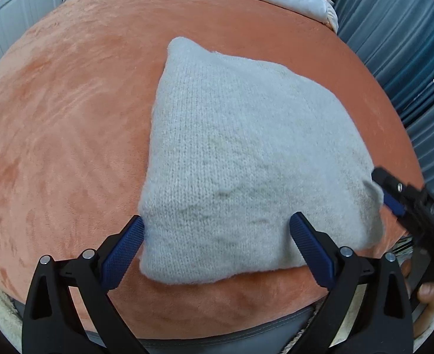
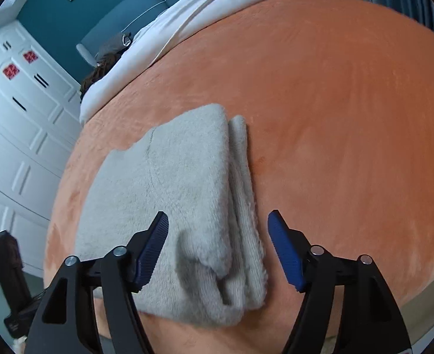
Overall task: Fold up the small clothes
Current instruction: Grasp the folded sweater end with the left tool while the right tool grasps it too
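A light grey knitted garment [image 1: 246, 153] lies folded into a thick rectangle on the orange blanket [image 1: 69, 118]. My left gripper [image 1: 217, 236] is open over the garment's near left corner, its jaws wide apart and empty. My right gripper [image 2: 218, 236] is open over the garment's [image 2: 169, 183] near right corner, where the stacked folded layers show. The right gripper also shows in the left wrist view [image 1: 394, 197] at the garment's right edge.
The orange blanket [image 2: 335, 118] covers a bed. White bedding [image 2: 187, 17] lies at the far end. White cupboard doors [image 2: 16, 124] stand to the left, blue curtains [image 1: 408, 44] to the right. A dark object [image 2: 10, 280] stands on the floor at left.
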